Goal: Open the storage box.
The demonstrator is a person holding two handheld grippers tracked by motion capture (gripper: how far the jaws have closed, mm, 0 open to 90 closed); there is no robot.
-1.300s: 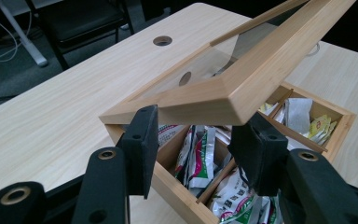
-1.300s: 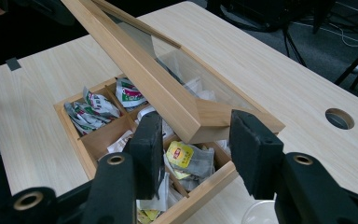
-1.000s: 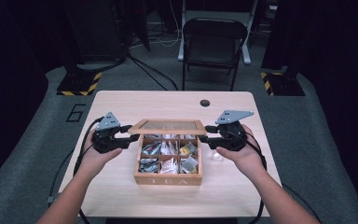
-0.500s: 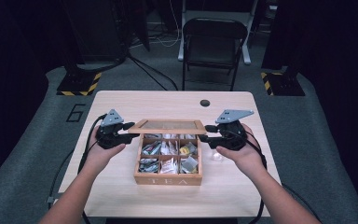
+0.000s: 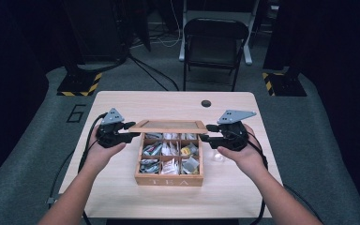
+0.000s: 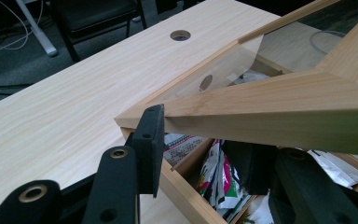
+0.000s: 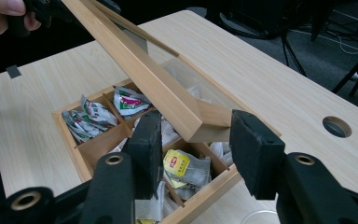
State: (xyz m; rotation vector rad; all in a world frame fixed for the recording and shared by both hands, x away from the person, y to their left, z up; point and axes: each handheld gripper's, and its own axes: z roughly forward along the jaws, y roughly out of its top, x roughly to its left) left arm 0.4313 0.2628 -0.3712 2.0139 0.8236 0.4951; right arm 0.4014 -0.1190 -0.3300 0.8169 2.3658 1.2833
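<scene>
Tea box (image 5: 168,180) lid (image 5: 168,125) half-raised, front corners pinched in left gripper (image 5: 132,131) and right gripper (image 5: 208,132) jaws; best swung evenly about rear hinge, level, above tabletop (image 5: 136,101).

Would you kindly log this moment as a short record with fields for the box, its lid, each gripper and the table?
box: wooden tea box, marked TEA on its front, compartments holding tea bags
lid: glass-paned lid, raised partway over the box
left gripper: jaws at the lid's left front corner
right gripper: jaws astride the lid's right front corner, contact unclear
table: light wood table with a round cable hole
</scene>
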